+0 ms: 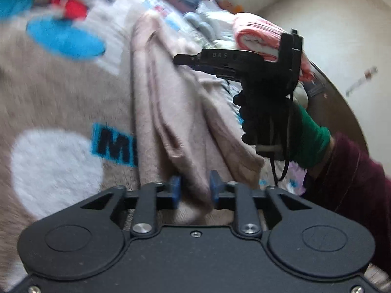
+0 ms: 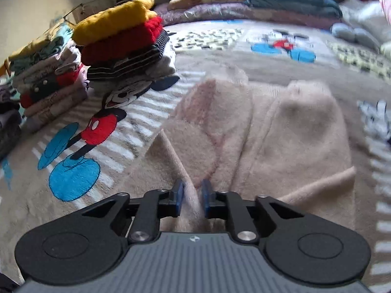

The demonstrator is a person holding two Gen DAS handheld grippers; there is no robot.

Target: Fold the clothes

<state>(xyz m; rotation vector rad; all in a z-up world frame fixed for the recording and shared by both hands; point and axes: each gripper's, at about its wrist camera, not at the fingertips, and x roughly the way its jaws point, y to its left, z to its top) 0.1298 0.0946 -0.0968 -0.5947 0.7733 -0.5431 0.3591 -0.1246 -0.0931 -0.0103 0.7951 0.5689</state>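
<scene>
Both of my grippers are pinching the same pale pink fleece garment [image 2: 281, 131]. On my left gripper [image 1: 194, 190] the blue fingers [image 1: 175, 188] are drawn narrow, with a fold of the fleece caught between them; the cloth rises away from them in long hanging creases, so that end is lifted off the blanket. On my right gripper [image 2: 192, 196] the blue fingers [image 2: 179, 195] are likewise narrow, closed on a ridge of the same fleece, and beyond them the garment spreads out in soft humps across the bed.

From the left wrist view I see the right gripper side-on [image 1: 185, 59], black, with its fingers pressed into the fleece, gripped by my hand [image 1: 259, 117] in a black glove, with a green cuff and a dark maroon sleeve [image 1: 352, 171] behind it. That view is blurred.

Under the garment lies a beige cartoon-mouse blanket [image 2: 220, 56] with blue, red and white patches. To the left in the right wrist view stands a stack of folded clothes [image 2: 122, 41], yellow on top, then red, then black-and-white stripes, with a second folded stack [image 2: 46, 80] just beside it nearer the wall. Pillows and bedding [image 2: 288, 0] lie along the far edge of the bed.
</scene>
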